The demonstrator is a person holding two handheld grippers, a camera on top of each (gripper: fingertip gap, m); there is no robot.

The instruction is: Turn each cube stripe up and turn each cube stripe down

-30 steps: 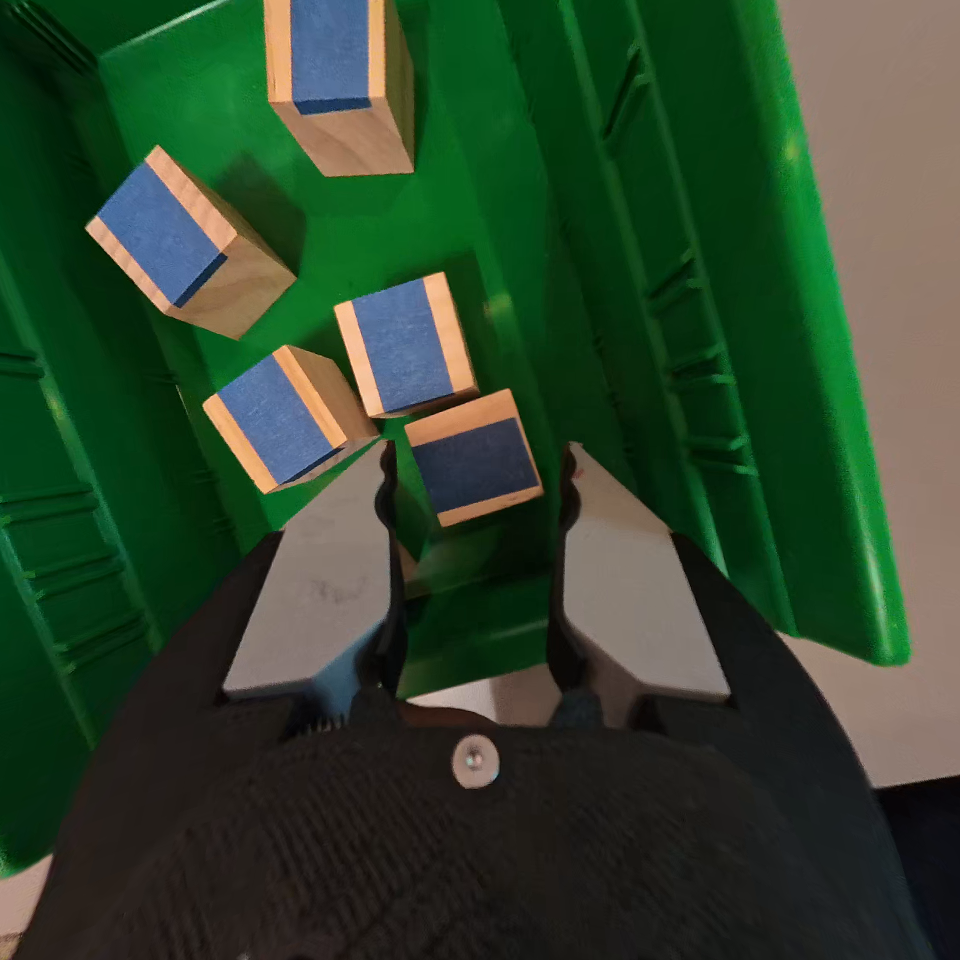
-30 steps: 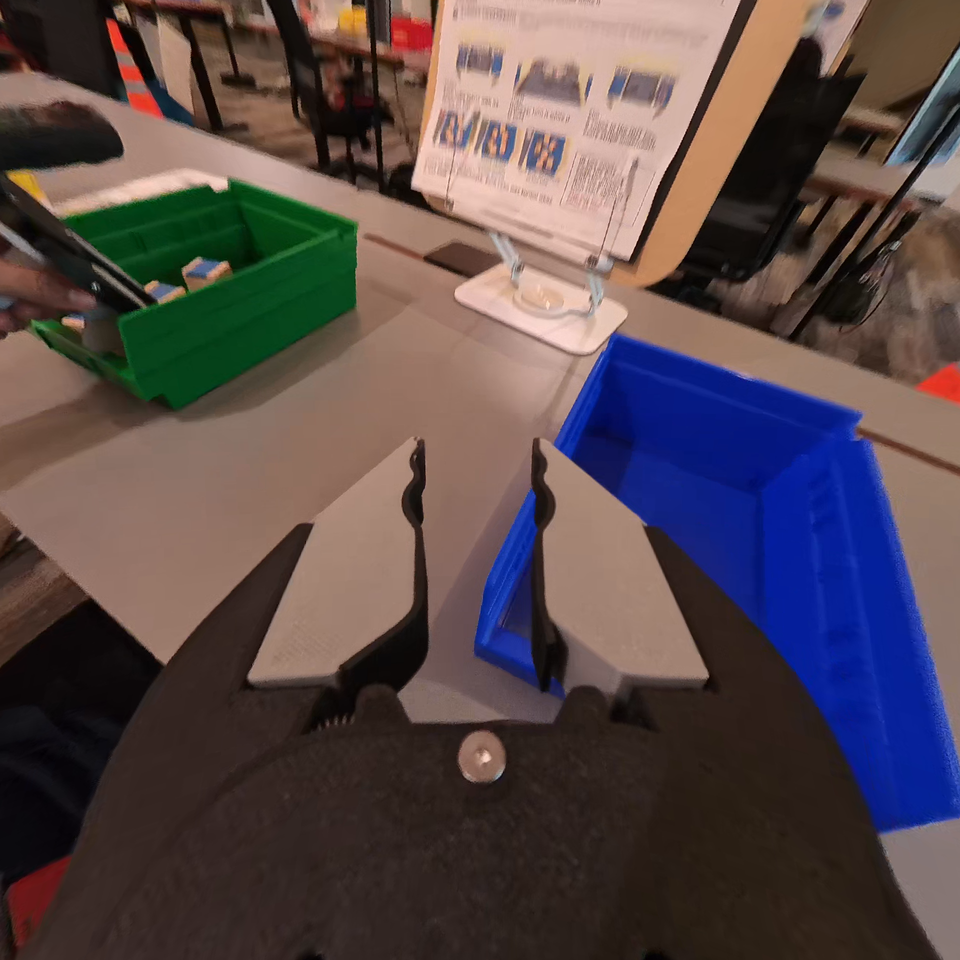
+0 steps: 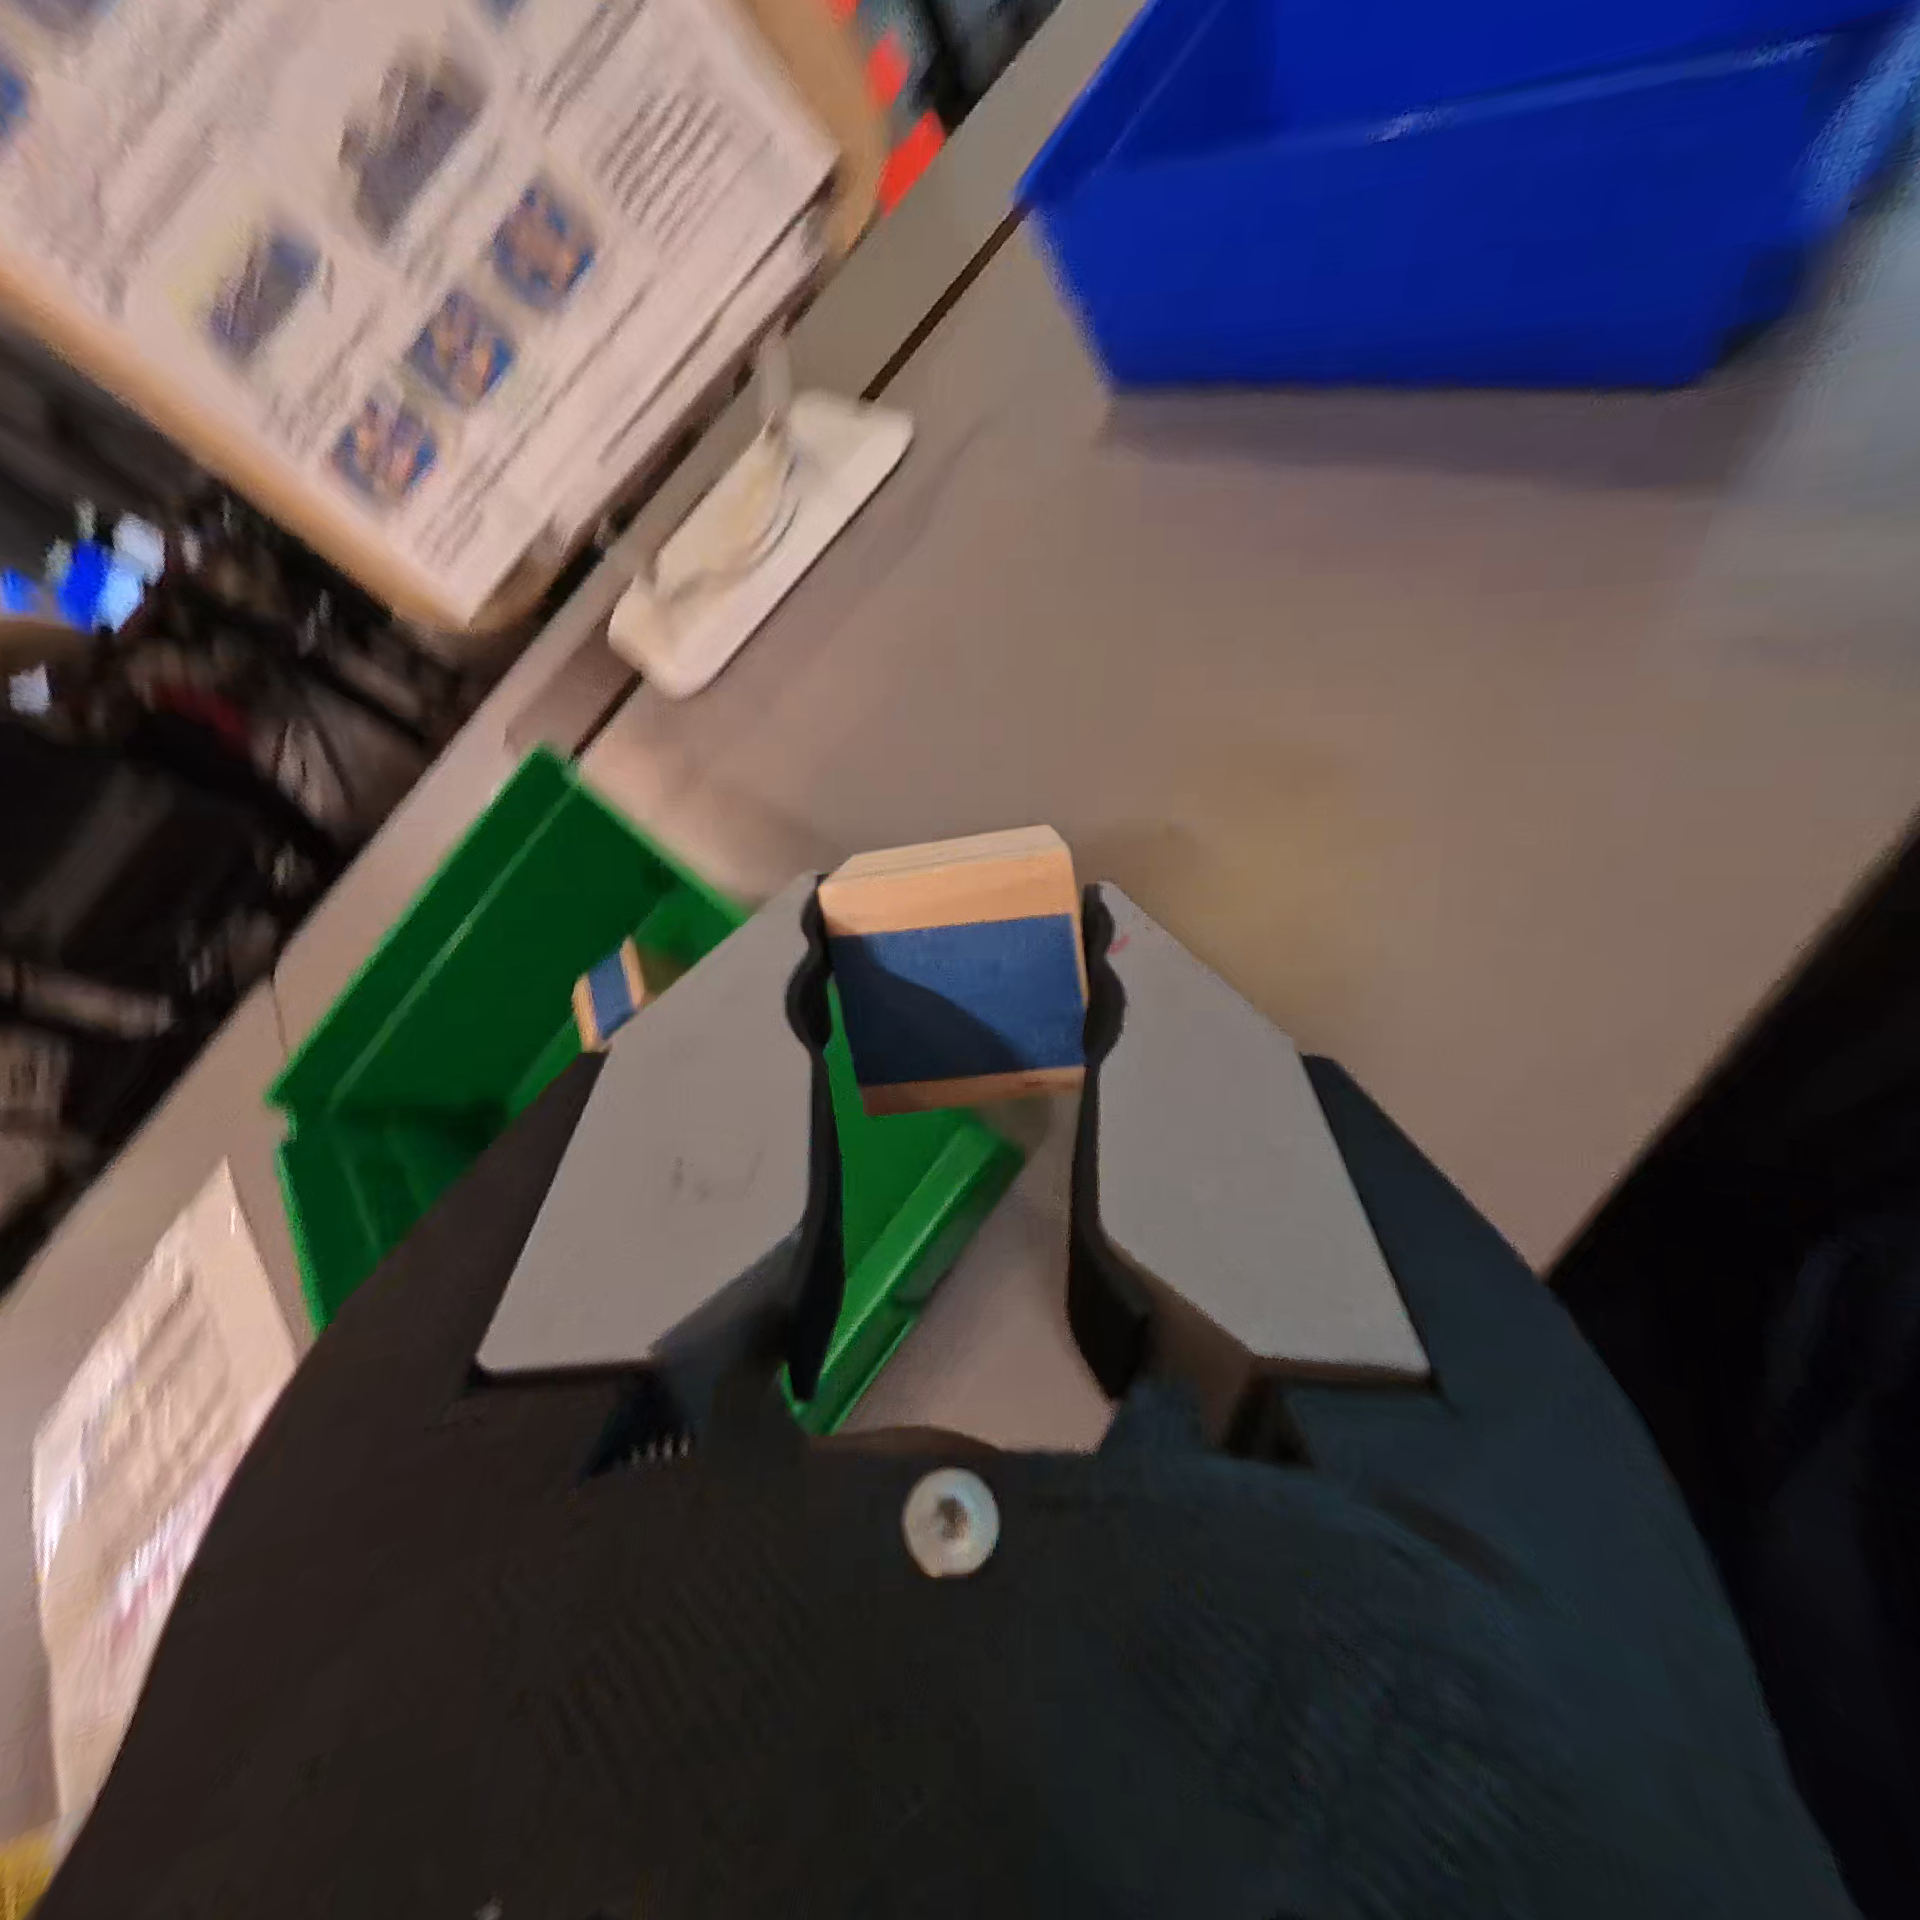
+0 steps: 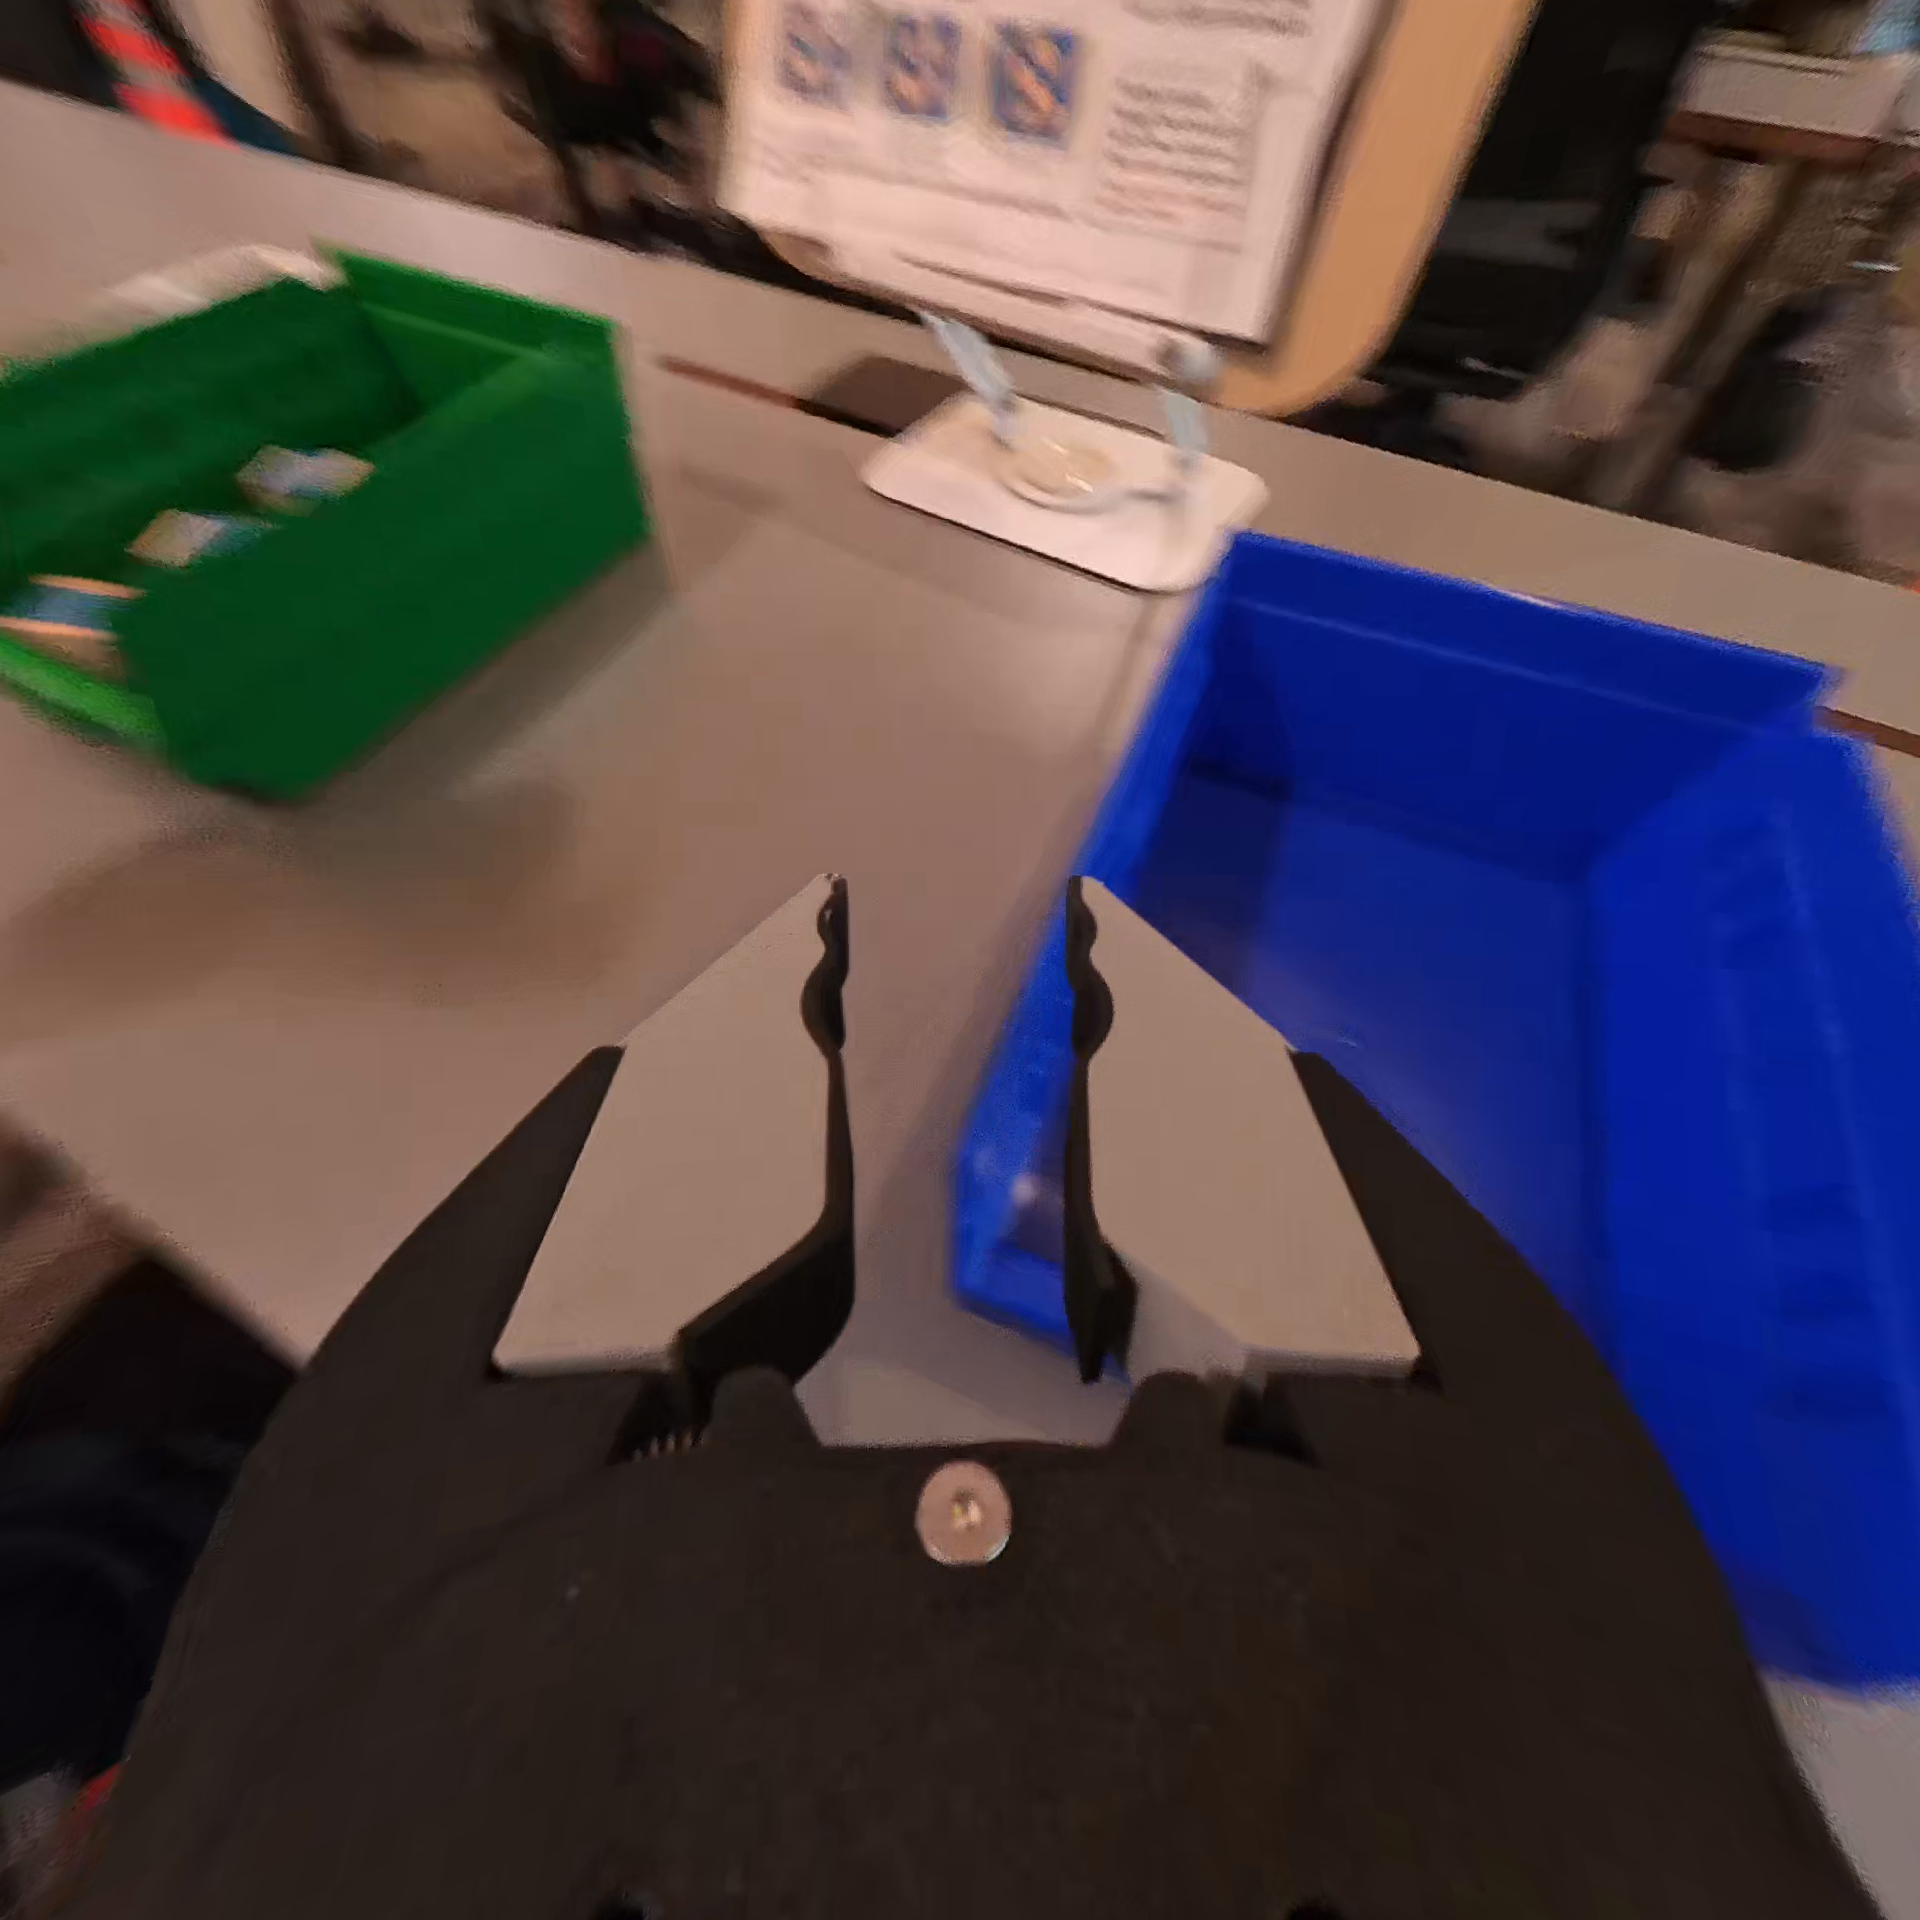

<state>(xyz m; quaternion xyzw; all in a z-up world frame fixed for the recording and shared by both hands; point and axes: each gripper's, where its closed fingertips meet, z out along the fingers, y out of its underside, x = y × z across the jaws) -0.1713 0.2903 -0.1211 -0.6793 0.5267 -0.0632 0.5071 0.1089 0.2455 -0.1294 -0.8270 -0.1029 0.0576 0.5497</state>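
My left gripper is shut on a wooden cube with a blue stripe facing the camera. It holds the cube in the air above the near end of the green bin. Another striped cube lies in that bin. In the right wrist view the green bin sits at the left with several striped cubes inside. My right gripper is open and empty, above the table by the near left corner of the blue bin. The blue bin shows no cubes inside.
A white stand holding a printed sheet is at the table's back, between the bins; it also shows in the left wrist view. A paper lies left of the green bin. The table's front edge runs close on the right.
My left gripper has closed on the nearest cube, lifted it out of the green bin and swung up toward the table. The right gripper has moved a little forward and stays open.
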